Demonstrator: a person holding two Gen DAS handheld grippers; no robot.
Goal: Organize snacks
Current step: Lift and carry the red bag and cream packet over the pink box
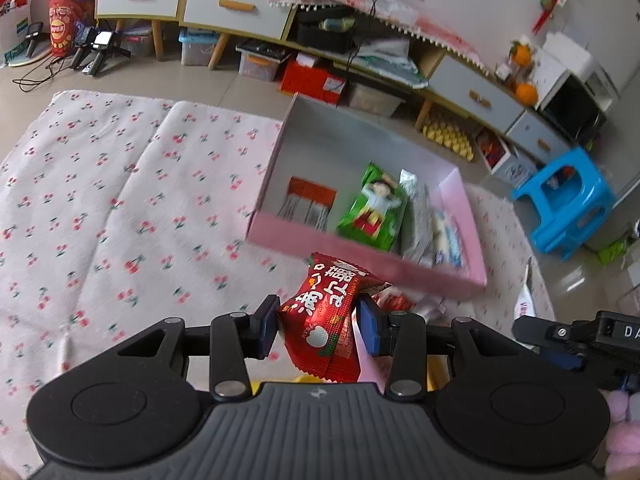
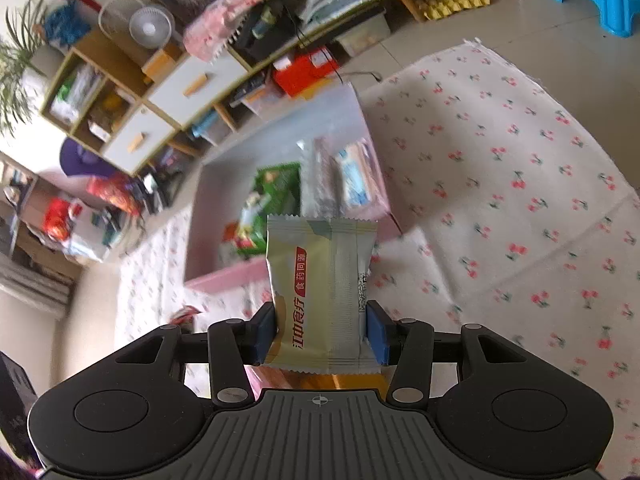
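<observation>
My left gripper (image 1: pixel 318 330) is shut on a red snack packet (image 1: pixel 330 322), held above the cherry-print cloth just short of the pink box (image 1: pixel 360 254). The box holds a green packet (image 1: pixel 374 210), an orange-topped packet (image 1: pixel 308 202) and silvery-blue packets (image 1: pixel 434 232). In the right wrist view, my right gripper (image 2: pixel 322 332) is shut on a pale beige packet (image 2: pixel 322 292) with red lettering, in front of the same pink box (image 2: pixel 224 276). The green packet (image 2: pixel 274 196) lies inside it. Part of the right gripper's body (image 1: pixel 580 340) shows at the left view's right edge.
A cherry-print cloth (image 1: pixel 100 200) covers the floor around the box. More loose wrappers (image 1: pixel 404 306) lie on it near the box's front. A low cabinet with drawers (image 1: pixel 224 0) runs along the back, and a blue plastic stool (image 1: pixel 568 204) stands at the right.
</observation>
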